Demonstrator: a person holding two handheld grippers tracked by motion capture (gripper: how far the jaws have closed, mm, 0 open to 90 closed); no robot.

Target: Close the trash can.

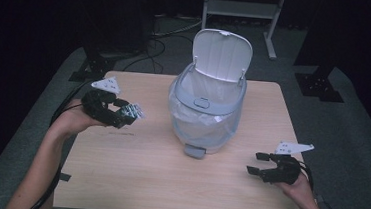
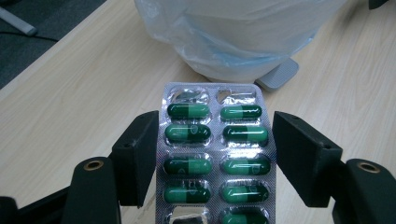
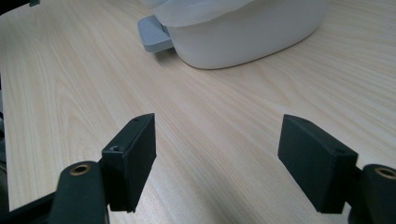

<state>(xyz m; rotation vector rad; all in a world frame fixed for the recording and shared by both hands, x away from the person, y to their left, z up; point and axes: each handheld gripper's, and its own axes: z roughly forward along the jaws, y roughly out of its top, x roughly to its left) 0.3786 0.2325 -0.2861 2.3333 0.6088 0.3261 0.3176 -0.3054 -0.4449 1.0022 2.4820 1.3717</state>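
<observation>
Left tongs [image 2: 215,154] carry blister pack [image 2: 215,158] beside open bin [image 1: 206,103].

Your bin [image 1: 205,117] is sitting on the desk [image 1: 132,175] slightly behind its middle, with a bag [image 1: 198,123] lining it and its lid [image 1: 221,54] standing raised at the far side. The pedal [image 1: 194,151] is sticking out at the bin's near side, toward you. Your left gripper [image 1: 122,113] is hovering over the desk's left part, left of the bin, with a blister pack [image 2: 215,154] lying between its jaws. Your right gripper [image 1: 259,163] is sitting at the near right, right of the pedal and well apart from the bin.
</observation>
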